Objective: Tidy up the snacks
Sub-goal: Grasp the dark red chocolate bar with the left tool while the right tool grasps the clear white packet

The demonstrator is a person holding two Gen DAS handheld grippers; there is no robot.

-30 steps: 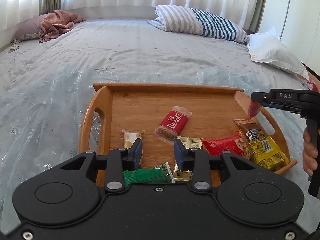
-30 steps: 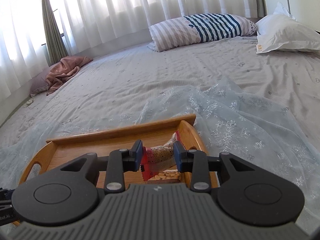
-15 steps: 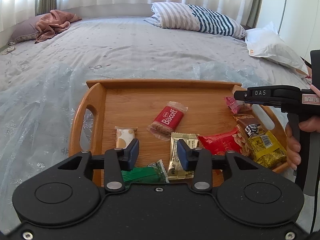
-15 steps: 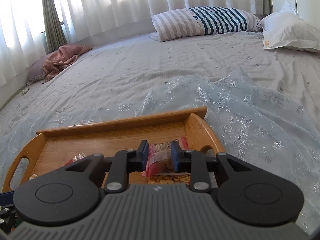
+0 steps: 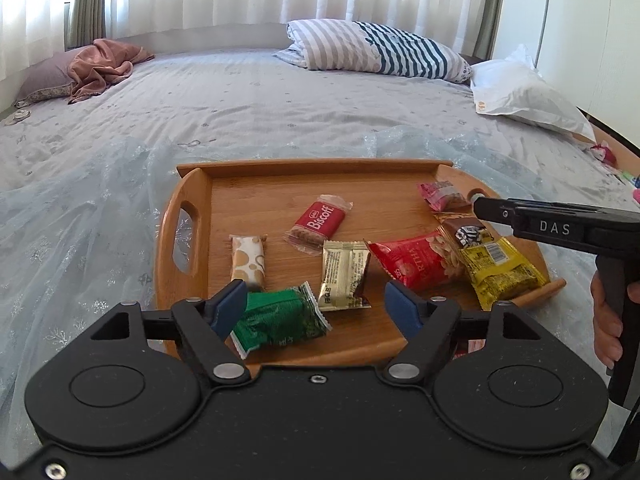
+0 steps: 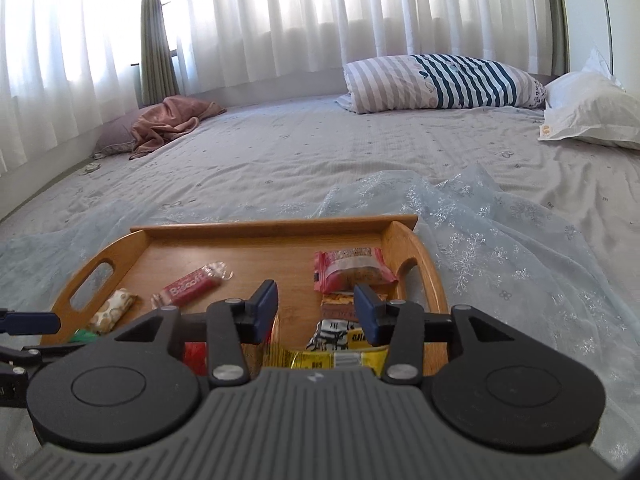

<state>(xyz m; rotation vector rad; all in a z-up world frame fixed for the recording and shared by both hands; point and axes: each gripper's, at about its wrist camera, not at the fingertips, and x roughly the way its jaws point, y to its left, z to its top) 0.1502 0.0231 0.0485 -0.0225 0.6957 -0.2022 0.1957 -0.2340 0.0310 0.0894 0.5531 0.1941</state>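
Snacks already fill the wooden tray (image 5: 182, 240) on the bed (image 5: 280, 112): a pink packet (image 6: 352, 270) lies freed at its far right corner, with peanut and chocolate packs gathered along the right edge. Both the right gripper (image 6: 316, 306) and left gripper (image 5: 314, 306) have their fingers spread wide and empty. Judging by the layout, the Biscoff (image 5: 320, 222), green packet (image 5: 280, 320) and others scattered mid-tray remain to be grouped.

tray (image 5: 276, 178): smooth wood | wrappers (image 5: 342, 270): glossy, probably plastic | bedspread (image 5: 280, 116): matt cloth
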